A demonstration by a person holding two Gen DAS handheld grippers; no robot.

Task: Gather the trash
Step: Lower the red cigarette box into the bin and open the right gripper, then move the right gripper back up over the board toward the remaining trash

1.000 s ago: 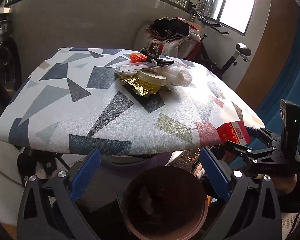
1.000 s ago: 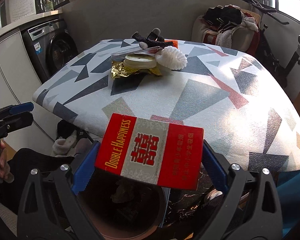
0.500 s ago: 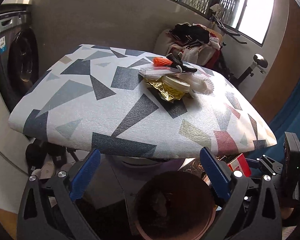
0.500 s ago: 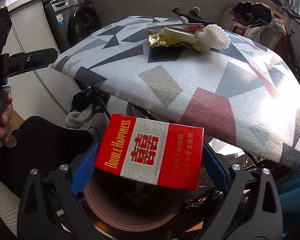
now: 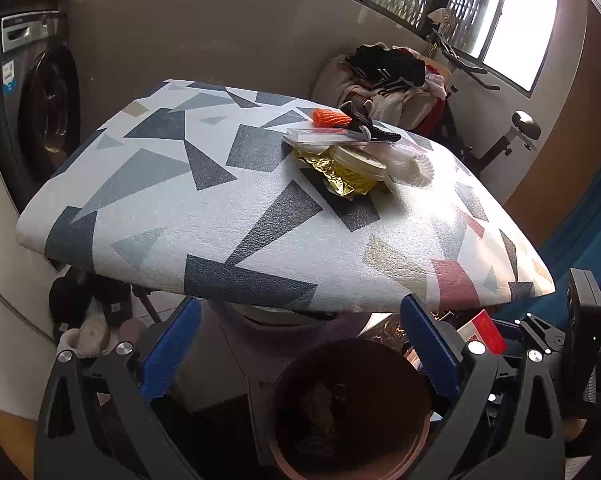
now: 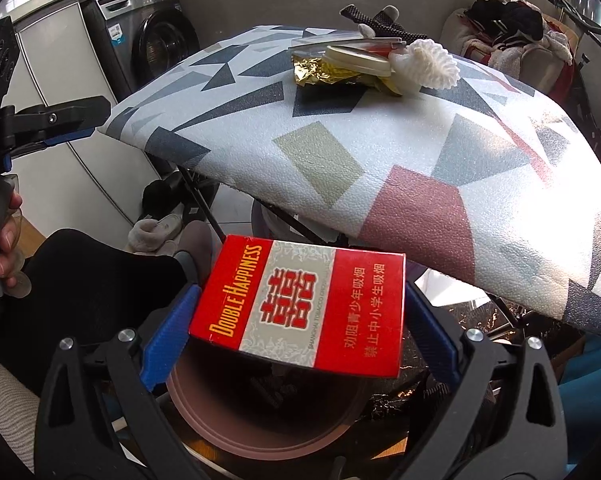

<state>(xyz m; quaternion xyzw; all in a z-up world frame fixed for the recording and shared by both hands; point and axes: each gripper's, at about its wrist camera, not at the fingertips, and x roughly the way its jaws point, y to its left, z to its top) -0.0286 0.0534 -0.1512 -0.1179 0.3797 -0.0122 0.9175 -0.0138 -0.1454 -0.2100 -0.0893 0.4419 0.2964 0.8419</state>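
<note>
the right claw [image 6: 298, 328] pinches a red cigarette pack [image 6: 300, 304] flat between its 2 blue fingers, held below the desk's near edge and directly over the open brown bin [image 6: 268, 412]. the left claw [image 5: 296, 344] is spread wide with nothing in it, just above the same bin [image 5: 350, 408], with the right claw and the pack's red edge [image 5: 487, 330] just beside it. on the patterned desk [image 5: 220, 208] lie gold foil [image 5: 340, 172], a round lid [image 5: 358, 158], white foam netting [image 5: 412, 164] and an orange piece [image 5: 330, 117].
</note>
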